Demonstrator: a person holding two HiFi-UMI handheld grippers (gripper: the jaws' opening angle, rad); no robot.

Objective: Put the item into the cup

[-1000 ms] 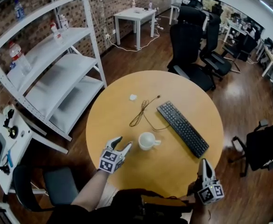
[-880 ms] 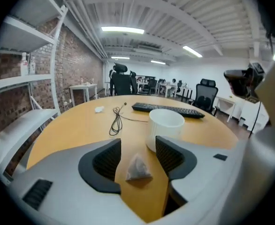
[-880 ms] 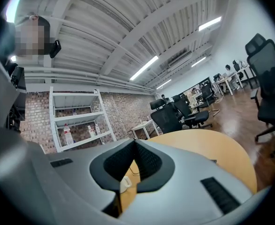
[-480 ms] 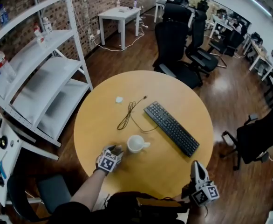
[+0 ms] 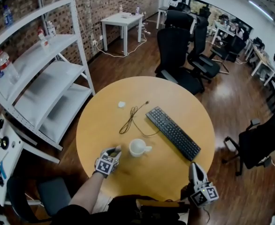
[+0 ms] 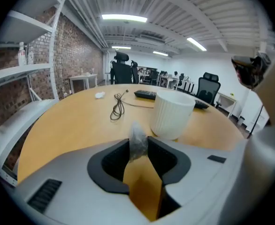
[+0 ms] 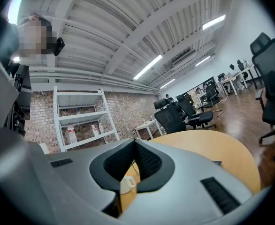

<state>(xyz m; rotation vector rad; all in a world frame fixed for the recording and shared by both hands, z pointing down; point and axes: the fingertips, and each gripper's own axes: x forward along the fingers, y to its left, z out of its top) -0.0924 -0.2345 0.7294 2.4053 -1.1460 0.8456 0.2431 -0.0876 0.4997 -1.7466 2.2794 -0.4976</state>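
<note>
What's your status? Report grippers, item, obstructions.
Left hand-held gripper closing on small wrapped item, just short of cup. Right hand-held gripper shut, empty, at table edge. Nothing between item and cup; cable, keyboard beyond.

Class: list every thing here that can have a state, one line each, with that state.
left gripper: jaws closing on the small crinkled item between them
small crinkled item: pinched at the jaw tips, not yet in the cup
right gripper: shut, empty
cup: upright, nothing seen inside
cable: loosely looped on the table
</note>
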